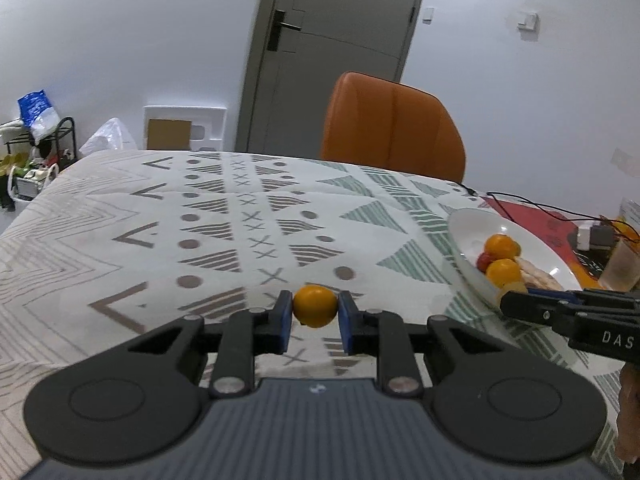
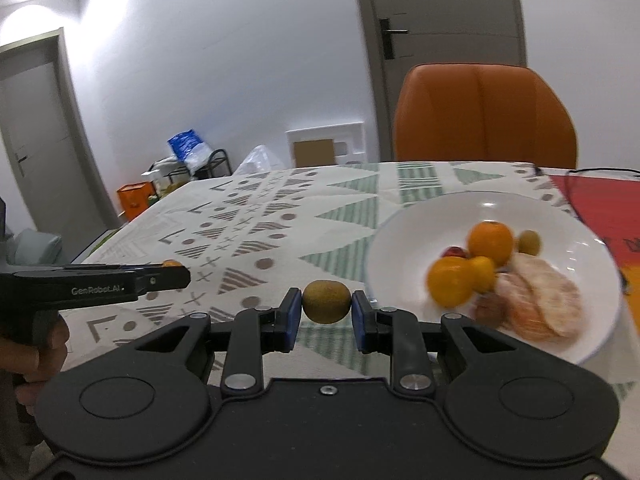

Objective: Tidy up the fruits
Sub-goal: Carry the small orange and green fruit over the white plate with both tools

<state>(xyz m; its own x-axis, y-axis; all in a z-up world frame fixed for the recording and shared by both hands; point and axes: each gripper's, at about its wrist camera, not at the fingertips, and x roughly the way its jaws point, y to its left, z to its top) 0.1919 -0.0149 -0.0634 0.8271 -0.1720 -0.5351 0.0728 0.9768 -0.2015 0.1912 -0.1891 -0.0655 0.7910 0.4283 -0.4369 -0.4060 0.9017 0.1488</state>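
Kiwi (image 2: 326,301) clamped in right gripper (image 2: 326,308), white plate (image 2: 404,236) just right-ahead, nearer this hand. Small orange (image 1: 315,305) clamped in left gripper (image 1: 314,314), plate farther off to right.

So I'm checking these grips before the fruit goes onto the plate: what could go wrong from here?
The small orange fruit and the kiwi are round and pinched only at the pad tips, so either could slip and roll across the tablecloth. The white plate is already crowded, so a dropped fruit may bounce out.
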